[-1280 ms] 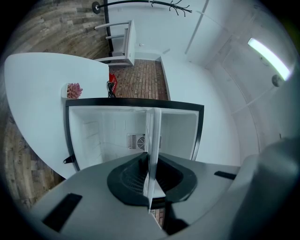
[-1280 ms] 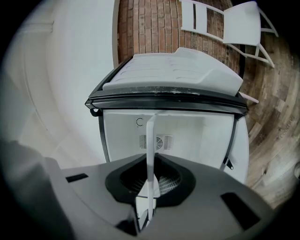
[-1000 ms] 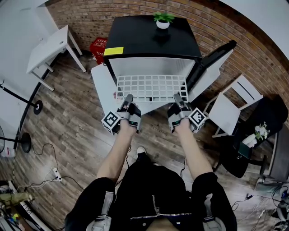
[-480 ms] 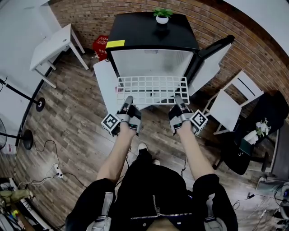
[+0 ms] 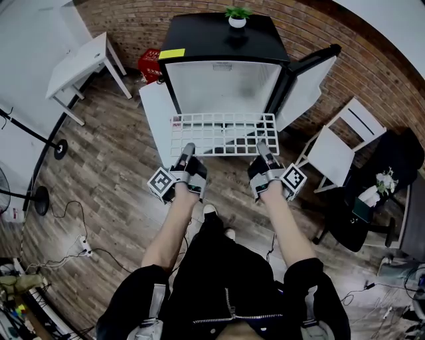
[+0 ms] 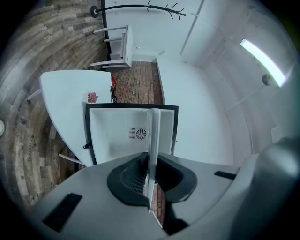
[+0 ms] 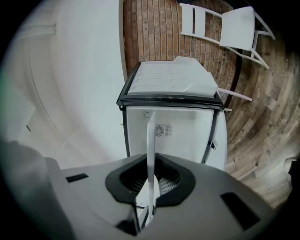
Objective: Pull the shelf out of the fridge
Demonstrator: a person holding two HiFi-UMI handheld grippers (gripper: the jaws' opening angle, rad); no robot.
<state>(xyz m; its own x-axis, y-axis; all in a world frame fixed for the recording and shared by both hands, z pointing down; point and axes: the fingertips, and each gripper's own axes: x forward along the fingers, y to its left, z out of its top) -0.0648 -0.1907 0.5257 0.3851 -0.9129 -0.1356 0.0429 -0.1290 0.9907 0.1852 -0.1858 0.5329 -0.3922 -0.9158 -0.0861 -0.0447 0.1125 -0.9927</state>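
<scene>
Shelf [image 5: 224, 133], near edge tight between clenched fingers of left gripper [image 5: 189, 147] and right gripper [image 5: 263, 146], before open fridge [image 5: 219, 40].

**Floor and what stands on it**

Wood-plank floor [image 5: 106, 179]. Black fridge [image 5: 219, 43] stands on it against the brick wall, door open, with a potted plant [image 5: 237, 16] on its top. Red crate [image 5: 149, 65] on the floor just beside the fridge. White counter [image 5: 76, 63] at head-view left, white folding chair [image 5: 335, 153] at right. Power strip [image 5: 82, 252] and loose cables lie near the left edge.
</scene>
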